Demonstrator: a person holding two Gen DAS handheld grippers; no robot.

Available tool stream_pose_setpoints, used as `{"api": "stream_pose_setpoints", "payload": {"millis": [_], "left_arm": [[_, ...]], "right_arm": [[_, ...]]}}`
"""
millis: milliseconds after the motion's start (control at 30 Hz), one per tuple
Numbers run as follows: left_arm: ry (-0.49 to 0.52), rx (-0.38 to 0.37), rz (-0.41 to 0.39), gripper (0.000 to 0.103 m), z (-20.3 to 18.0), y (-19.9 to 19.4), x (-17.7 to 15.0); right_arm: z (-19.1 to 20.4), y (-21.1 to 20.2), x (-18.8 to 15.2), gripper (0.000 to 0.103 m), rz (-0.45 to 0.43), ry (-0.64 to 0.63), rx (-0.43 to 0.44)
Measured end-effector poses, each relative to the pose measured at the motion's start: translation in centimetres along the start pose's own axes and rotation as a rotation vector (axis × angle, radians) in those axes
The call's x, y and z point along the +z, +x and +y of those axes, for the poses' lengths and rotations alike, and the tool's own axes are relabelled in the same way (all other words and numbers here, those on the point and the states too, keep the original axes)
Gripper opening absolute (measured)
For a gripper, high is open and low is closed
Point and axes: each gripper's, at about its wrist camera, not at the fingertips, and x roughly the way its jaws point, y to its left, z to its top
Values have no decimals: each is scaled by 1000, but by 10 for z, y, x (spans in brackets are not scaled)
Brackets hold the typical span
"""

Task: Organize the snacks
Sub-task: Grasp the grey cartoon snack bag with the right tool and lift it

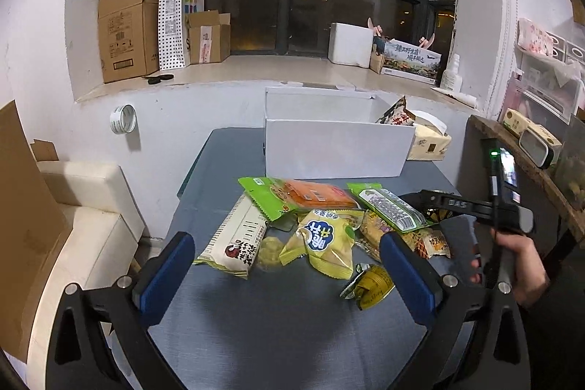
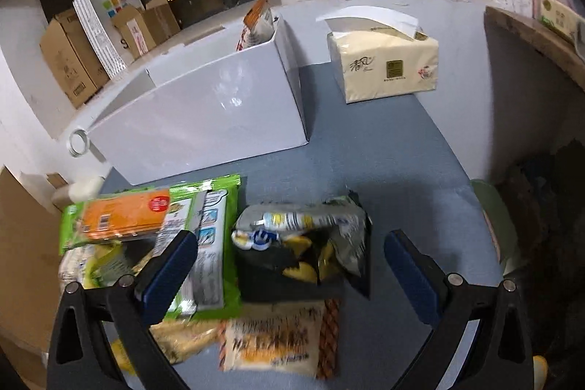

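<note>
A heap of snack packets lies on the grey-blue table [image 1: 278, 324]. In the left wrist view I see a yellow bag [image 1: 329, 242], a cream packet [image 1: 236, 240], an orange pack [image 1: 314, 194] and a small dark-yellow packet [image 1: 369, 284]. My left gripper [image 1: 287, 275] is open just short of the heap. The right gripper [image 2: 290, 275] is open too, hovering over a dark bag of yellow chips [image 2: 303, 251], with a green packet [image 2: 210, 254] by its left finger. The white box [image 1: 334, 150] [image 2: 204, 119] behind the heap holds one packet [image 2: 257, 21].
A tissue pack [image 2: 387, 64] stands right of the white box. A person's hand [image 1: 519, 254] holds the other gripper at the right. Cardboard boxes [image 1: 126, 28] and a dotted bag [image 1: 172, 21] sit on the window ledge. A wooden shelf [image 1: 526, 170] borders the table's right side.
</note>
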Motion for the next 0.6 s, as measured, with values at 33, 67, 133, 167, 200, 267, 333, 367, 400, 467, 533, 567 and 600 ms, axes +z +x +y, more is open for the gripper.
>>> {"api": "stream_pose_setpoints", "payload": {"millis": [33, 67, 133, 167, 200, 267, 333, 367, 400, 467, 533, 567, 600], "left_arm": [[-2, 0, 1, 103, 1, 0, 0], [-5, -3, 4, 103, 1, 0, 1], [-3, -4, 9, 103, 2, 0, 1], [-3, 0, 10, 103, 3, 1, 1], [-3, 1, 10, 103, 3, 1, 1], [-6, 1, 15, 103, 4, 2, 1], [-11, -1, 24, 103, 5, 4, 0], [-12, -2, 29, 103, 6, 5, 0], [-12, -4, 33, 103, 6, 6, 0], [-10, -4, 39, 103, 7, 7, -1], [-2, 6, 40, 103, 7, 9, -3], [2, 19, 40, 103, 7, 10, -4], [9, 27, 44, 103, 7, 13, -5]], "right_arm": [[1, 6, 1, 103, 17, -5, -6], [1, 11, 2, 103, 32, -5, -9], [2, 21, 3, 103, 58, -10, -22], [1, 26, 3, 103, 70, -15, -26], [1, 29, 3, 103, 77, -15, -27], [-4, 33, 4, 103, 87, 7, -14], [-8, 33, 4, 103, 95, 26, -8], [-9, 32, 4, 90, 85, 27, 2], [-10, 30, 4, 82, 76, 24, 6], [-13, 25, 3, 76, 67, 32, 12], [-17, 14, 2, 75, 38, 38, 11], [-19, 6, 2, 75, 16, 42, 11], [-18, 0, 2, 75, -5, 47, 14]]}}
